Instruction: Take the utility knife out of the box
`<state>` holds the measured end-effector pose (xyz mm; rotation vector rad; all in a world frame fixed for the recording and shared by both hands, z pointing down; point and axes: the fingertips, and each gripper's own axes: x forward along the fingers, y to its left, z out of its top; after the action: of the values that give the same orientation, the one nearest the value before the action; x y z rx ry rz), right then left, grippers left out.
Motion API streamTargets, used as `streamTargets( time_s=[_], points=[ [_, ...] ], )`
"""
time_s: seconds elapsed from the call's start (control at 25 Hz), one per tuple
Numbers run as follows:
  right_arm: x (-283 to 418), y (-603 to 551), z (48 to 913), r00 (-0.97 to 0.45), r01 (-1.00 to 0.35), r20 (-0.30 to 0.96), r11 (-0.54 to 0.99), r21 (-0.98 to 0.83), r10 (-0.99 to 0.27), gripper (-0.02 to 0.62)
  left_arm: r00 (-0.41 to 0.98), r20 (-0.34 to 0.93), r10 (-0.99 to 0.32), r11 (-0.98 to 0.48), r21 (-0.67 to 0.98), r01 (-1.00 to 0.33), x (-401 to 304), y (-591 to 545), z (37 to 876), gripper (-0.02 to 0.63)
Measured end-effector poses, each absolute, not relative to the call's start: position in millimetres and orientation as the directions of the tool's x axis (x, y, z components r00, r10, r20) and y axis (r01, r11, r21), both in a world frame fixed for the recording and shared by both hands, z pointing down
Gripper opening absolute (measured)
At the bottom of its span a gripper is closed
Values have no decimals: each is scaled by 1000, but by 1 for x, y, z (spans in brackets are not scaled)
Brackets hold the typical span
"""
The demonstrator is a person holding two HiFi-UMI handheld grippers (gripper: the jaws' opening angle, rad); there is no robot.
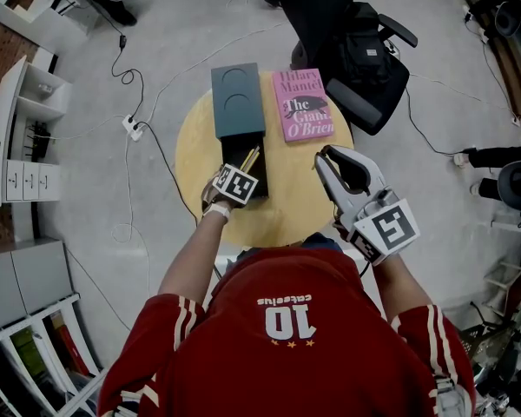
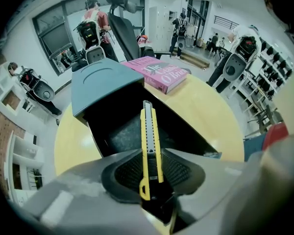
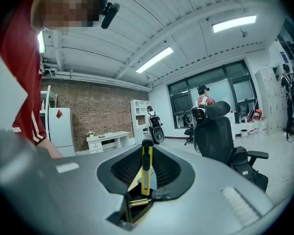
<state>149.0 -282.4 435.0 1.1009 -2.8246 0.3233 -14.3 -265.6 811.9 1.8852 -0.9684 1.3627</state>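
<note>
Red cloth of our shirt (image 1: 286, 337), with a white number ten on it, fills the bottom of the head view. Past it stands a round yellow wooden table (image 1: 200, 159). On it lies a dark grey-blue box (image 1: 237, 98) with its black inner tray (image 1: 230, 150) pulled out toward us. A pink paper book (image 1: 302, 104) lies just beside the box. Our left gripper (image 1: 241, 174) points down over the tray and holds the yellow plastic utility knife (image 1: 250, 156). Our right gripper (image 1: 330, 162) hangs over the table's near edge.

From the left gripper view we see both jaws pressed on the sides of the knife. Its tip sticks out above the open tray.

From the right gripper view we see those jaws pinching a second yellow knife (image 3: 146, 173), held upright. A black office chair (image 3: 220, 136) stands well behind it.
</note>
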Motion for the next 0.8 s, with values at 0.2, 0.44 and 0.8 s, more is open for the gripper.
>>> streamTargets(
  time_s=[0.2,0.44,0.8],
  points=[
    [143,-277,430,-740,-672,151,724,-154,-655,66,236,936,-262,-551,56,-833,-12,-270,791,129],
    [135,-271,421,-742,-671,122,729,-136,-660,66,289,906,-308,-571,67,-818,-11,-270,767,129],
    [124,-256,404,-734,-679,95,724,-122,-672,66,347,811,-471,-585,7,-811,-19,-276,694,129]
  ],
)
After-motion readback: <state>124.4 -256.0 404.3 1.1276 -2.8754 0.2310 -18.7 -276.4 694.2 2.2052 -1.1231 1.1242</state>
